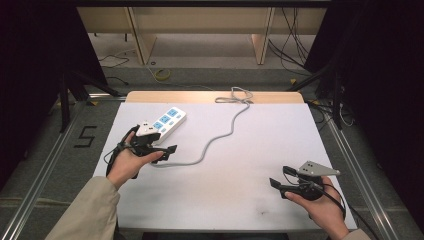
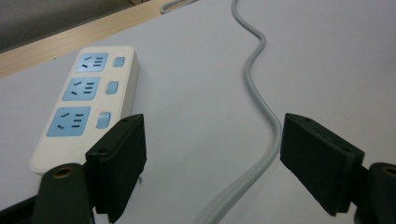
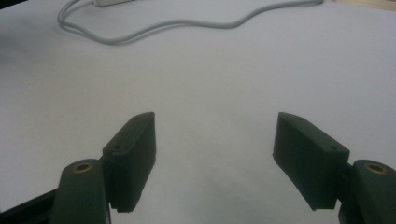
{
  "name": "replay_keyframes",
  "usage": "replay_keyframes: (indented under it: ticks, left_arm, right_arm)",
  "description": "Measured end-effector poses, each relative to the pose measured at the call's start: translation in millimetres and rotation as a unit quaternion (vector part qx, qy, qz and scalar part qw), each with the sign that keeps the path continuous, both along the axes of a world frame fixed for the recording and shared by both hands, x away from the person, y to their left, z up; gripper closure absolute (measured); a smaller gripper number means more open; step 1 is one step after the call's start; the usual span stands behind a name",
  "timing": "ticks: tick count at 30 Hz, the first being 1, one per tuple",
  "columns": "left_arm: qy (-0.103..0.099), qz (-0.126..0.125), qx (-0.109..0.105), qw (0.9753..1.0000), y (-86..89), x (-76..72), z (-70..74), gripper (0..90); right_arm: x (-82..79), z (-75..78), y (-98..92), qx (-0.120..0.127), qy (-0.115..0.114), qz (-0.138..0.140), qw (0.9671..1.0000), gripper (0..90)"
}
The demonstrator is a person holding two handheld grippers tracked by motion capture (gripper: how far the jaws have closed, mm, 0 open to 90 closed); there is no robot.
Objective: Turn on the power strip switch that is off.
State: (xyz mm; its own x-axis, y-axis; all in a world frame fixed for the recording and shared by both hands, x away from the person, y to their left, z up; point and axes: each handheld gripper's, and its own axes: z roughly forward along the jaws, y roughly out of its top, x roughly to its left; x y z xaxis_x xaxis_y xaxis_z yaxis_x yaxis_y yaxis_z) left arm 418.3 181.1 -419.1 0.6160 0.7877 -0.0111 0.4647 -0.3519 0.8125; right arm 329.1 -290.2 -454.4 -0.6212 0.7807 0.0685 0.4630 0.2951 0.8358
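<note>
A white power strip (image 1: 167, 121) (image 2: 84, 102) with three blue sockets and switches lies at the table's far left. Its grey cable (image 1: 222, 135) (image 2: 259, 88) (image 3: 187, 23) snakes from the strip's near end toward the table's back edge. My left gripper (image 1: 167, 150) (image 2: 212, 163) is open just in front of the strip, and the cable runs between its jaws without touching them. At the near right, my right gripper (image 1: 276, 185) (image 3: 215, 158) is open over bare table with nothing between its jaws.
The white table top (image 1: 260, 150) has a wooden strip along its back edge (image 1: 200, 96), where the cable bunches in a loop (image 1: 239, 95). Beyond the table are a floor with loose cables and wooden furniture legs. Metal rails run along both sides.
</note>
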Motion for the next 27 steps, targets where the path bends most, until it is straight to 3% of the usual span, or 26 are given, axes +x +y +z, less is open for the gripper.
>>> replay_keyframes:
  ticks: [7, 12, 27]
  left_arm:
    - [0.007, -0.024, 0.006, 0.9997, -1.6, -18.2, -9.4, 19.8]
    - [-0.001, -0.035, 0.008, 0.9993, -2.3, -31.5, -13.1, 19.2]
    - [0.003, -0.036, 0.018, 0.9992, 6.1, -58.9, -25.8, 18.6]
  right_arm:
    - [0.1, -0.8, 0.3, 0.001, 0.000, 0.001, 1.0000, 29.5]
    - [-0.4, -0.7, 1.1, 0.001, 0.000, 0.003, 1.0000, 29.2]
    - [-0.7, -0.7, 1.6, 0.001, -0.001, 0.004, 1.0000, 28.7]
